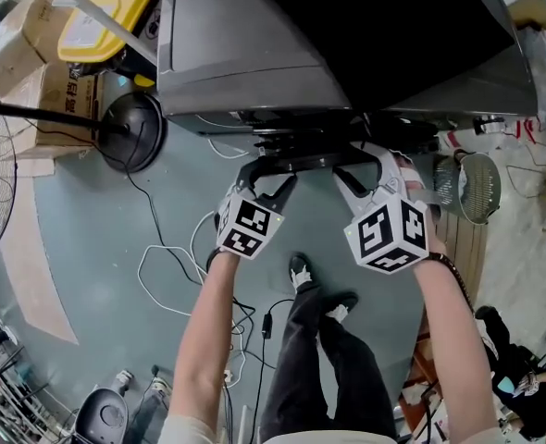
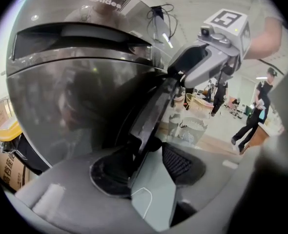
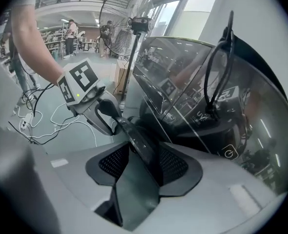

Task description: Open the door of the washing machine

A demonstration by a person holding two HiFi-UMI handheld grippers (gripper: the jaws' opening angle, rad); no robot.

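A grey top-loading washing machine (image 1: 245, 54) stands in front of me, its dark glass lid (image 1: 393, 26) tilted up. The lid's black front edge (image 1: 305, 162) runs between my two grippers. My left gripper (image 1: 275, 166) is shut on the left part of that edge. In the left gripper view the dark edge (image 2: 151, 116) passes between the pads of the left gripper (image 2: 146, 152) and leads up to the right gripper (image 2: 207, 57). My right gripper (image 1: 361, 162) is shut on the right part. The right gripper view shows the edge (image 3: 139, 138) clamped in the right gripper (image 3: 139, 155), with the glass lid (image 3: 207, 96) beyond.
A floor fan's round base (image 1: 130, 132) and cardboard boxes (image 1: 32, 54) stand left of the machine. White and black cables (image 1: 171, 266) trail over the floor near my feet. A wire basket (image 1: 477, 188) sits at the right. People (image 2: 258, 111) stand far off.
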